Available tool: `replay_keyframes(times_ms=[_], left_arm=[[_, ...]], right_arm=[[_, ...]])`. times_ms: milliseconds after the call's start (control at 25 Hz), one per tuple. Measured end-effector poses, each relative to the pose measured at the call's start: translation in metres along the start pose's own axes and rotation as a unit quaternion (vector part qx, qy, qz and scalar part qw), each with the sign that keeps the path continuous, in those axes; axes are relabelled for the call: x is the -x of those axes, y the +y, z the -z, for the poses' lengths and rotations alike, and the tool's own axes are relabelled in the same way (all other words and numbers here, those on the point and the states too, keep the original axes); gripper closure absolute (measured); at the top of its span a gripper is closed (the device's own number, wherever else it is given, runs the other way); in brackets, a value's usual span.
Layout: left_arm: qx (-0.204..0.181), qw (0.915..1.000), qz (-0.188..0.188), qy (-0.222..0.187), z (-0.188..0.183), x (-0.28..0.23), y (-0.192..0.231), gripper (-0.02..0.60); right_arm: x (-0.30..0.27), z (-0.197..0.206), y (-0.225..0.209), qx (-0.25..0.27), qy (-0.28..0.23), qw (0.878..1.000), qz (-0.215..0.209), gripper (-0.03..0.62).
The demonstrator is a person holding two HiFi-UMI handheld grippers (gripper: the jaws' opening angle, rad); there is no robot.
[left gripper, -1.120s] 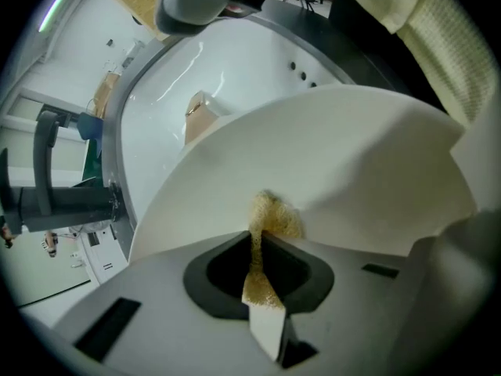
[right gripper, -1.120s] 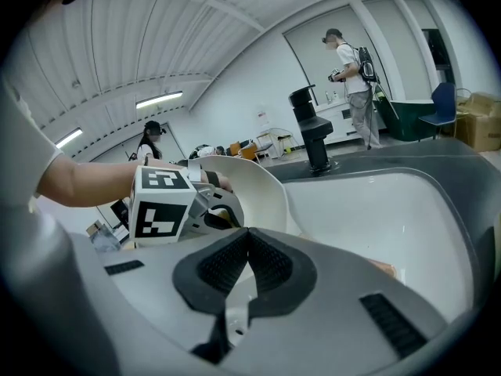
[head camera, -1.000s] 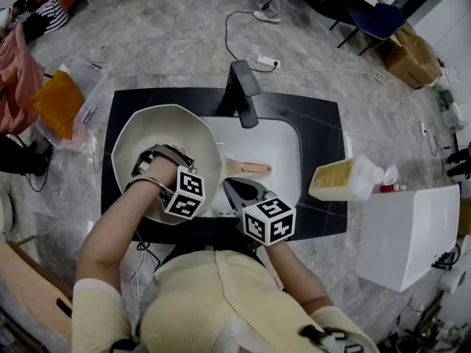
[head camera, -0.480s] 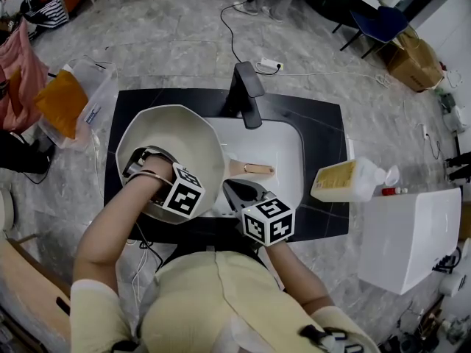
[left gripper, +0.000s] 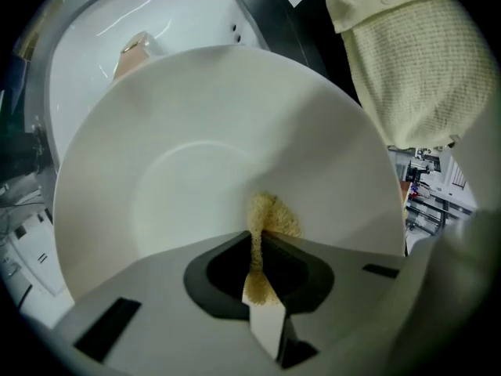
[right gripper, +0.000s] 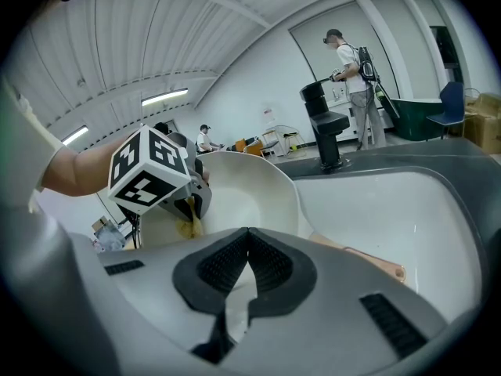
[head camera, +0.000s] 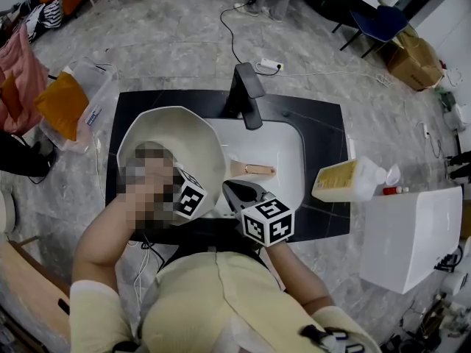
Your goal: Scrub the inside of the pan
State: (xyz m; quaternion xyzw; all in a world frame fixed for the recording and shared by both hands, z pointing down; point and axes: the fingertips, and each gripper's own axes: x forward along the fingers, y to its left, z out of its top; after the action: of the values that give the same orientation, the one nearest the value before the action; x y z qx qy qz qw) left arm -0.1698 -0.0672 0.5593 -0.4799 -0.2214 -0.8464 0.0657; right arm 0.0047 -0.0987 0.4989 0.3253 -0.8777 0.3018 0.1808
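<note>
A big white pan (head camera: 173,134) leans tilted over the left of the sink, its wooden handle (head camera: 254,170) pointing right. Inside the bowl (left gripper: 196,186), my left gripper (left gripper: 259,240) is shut on a yellow scrub sponge (left gripper: 272,214) that presses on the lower inner wall. In the head view a mosaic patch covers its jaws and only the marker cube (head camera: 190,195) shows. My right gripper (right gripper: 249,232) is shut just in front of the pan's near rim (right gripper: 293,198), below the handle (right gripper: 372,263). Nothing shows between its jaws. It also looks onto the left gripper (right gripper: 188,204) and sponge.
The white sink basin (head camera: 283,149) sits in a black counter (head camera: 324,123) with a black faucet (head camera: 246,90) at the back. A yellow soap bottle (head camera: 349,180) lies at the right. A white box (head camera: 408,234) stands further right. A person (right gripper: 352,61) stands far off.
My left gripper has shifted a little inside the pan with the sponge. The right gripper has stayed in place.
</note>
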Motion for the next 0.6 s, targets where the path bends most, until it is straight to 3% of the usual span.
replay_keyframes(times_ms=[320, 600], left_arm=[[0.029, 0.9956, -0.043, 0.079, 0.032, 0.002, 0.020, 0.543], [0.072, 0.9888, -0.076, 0.106, 0.050, 0.006, 0.037, 0.543]], right_arm=[[0.001, 0.001, 0.000, -0.001, 0.000, 1.000, 0.000, 0.579], [0.001, 0.001, 0.001, -0.003, 0.004, 1.000, -0.003, 0.579]])
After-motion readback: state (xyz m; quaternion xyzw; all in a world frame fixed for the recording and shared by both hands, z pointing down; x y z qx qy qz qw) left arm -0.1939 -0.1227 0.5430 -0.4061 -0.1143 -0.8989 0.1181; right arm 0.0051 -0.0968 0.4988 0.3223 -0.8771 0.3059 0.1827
